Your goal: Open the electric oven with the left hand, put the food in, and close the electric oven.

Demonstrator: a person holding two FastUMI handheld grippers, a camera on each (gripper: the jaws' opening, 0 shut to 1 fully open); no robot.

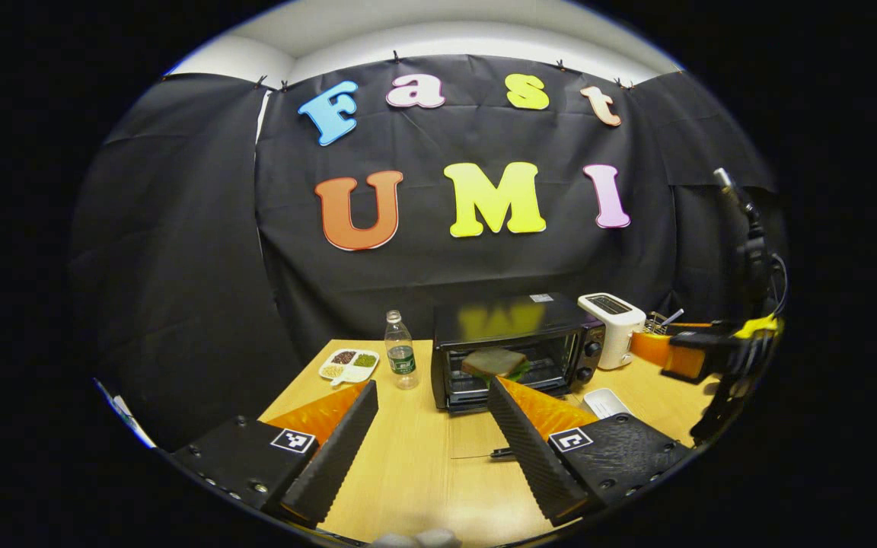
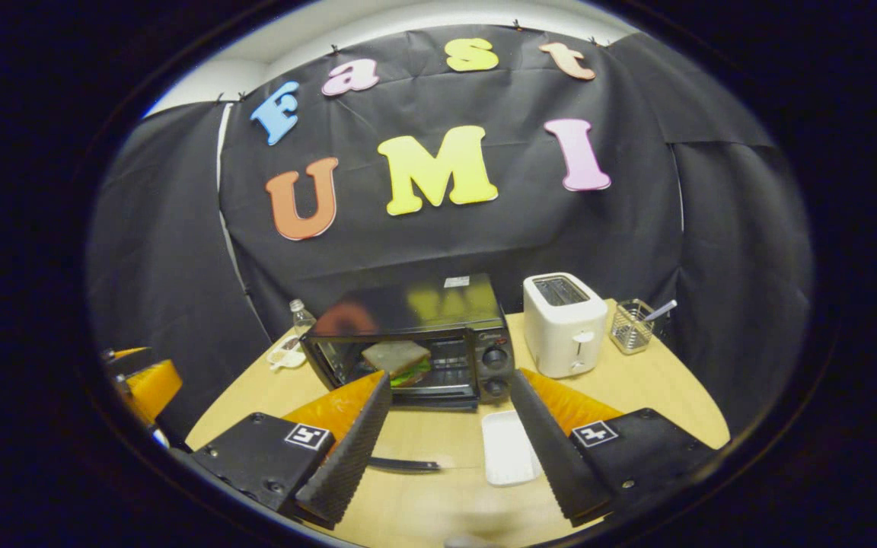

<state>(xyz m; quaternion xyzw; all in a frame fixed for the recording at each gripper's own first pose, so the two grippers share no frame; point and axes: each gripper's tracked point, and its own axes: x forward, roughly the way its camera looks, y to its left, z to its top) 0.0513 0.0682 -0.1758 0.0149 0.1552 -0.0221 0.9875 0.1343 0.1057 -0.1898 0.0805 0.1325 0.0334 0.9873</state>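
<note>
While both hand-held grippers [image 1: 431,396] [image 2: 450,396] gape empty, right gripper view reveals a utensil basket [image 2: 631,326].

I note black cloth [image 1: 180,251] hung as the booth's wall on all visible sides, clipped along its top edge. Above it a pale wall [image 1: 438,30] shows. The light wooden bench [image 1: 423,472] stands against the cloth, evenly lit
</note>
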